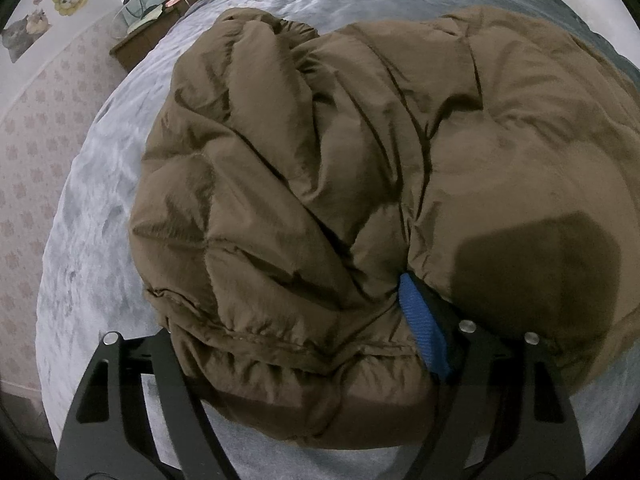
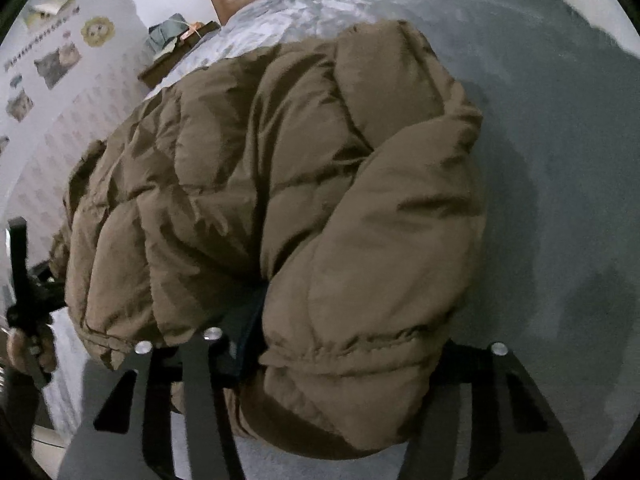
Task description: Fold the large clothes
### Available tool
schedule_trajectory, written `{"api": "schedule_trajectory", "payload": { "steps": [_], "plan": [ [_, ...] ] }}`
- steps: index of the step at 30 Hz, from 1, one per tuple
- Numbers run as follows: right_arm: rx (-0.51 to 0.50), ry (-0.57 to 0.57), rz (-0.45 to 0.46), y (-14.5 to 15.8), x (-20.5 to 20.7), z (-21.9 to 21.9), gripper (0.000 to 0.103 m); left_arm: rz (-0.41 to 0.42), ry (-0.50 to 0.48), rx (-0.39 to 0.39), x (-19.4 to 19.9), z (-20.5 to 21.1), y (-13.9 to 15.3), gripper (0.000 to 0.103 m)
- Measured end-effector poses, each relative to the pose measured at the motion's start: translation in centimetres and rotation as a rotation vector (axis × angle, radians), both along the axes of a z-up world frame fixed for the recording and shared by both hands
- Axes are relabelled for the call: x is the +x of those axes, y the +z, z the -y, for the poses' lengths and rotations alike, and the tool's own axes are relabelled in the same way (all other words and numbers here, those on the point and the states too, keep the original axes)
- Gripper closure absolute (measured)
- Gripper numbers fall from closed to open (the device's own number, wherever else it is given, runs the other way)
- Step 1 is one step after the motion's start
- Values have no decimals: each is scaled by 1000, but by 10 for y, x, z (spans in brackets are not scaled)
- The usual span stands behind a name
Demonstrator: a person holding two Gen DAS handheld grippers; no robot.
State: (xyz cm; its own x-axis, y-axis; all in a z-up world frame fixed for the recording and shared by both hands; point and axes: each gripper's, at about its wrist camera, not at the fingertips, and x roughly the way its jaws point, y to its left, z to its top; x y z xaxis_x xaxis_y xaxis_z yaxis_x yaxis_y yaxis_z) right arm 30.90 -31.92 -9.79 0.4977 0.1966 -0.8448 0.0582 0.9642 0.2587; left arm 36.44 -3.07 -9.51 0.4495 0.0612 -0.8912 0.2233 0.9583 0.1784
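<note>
We see the brown jacket (image 1: 340, 184) bunched on the grey bed (image 1: 80, 240), lying between both tools. The left tool (image 1: 296, 340) grips its near hem, blue pad (image 1: 424, 332) pressed in. The right tool (image 2: 320, 344) also clamps a puffy fold.

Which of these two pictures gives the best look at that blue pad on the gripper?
The left wrist view. There the blue pad shows clearly, bright and ribbed, pressed against the brown jacket. In the right wrist view only a dark, shadowed strip shows beside the jacket; its colour is hard to tell.
</note>
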Motion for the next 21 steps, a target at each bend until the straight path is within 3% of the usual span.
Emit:
{"api": "schedule_trajectory", "payload": {
  "steps": [8,17,21],
  "plan": [
    [-222,37,32,27,1,-32,60,-3,-6,1,-1,1,2,27],
    [-339,47,57,43,-6,-50,64,-2,-10,-1,-3,1,4,33],
    [-367,54,72,47,-1,-57,65,5,-15,11,-6,5,8,42]
  ]
}}
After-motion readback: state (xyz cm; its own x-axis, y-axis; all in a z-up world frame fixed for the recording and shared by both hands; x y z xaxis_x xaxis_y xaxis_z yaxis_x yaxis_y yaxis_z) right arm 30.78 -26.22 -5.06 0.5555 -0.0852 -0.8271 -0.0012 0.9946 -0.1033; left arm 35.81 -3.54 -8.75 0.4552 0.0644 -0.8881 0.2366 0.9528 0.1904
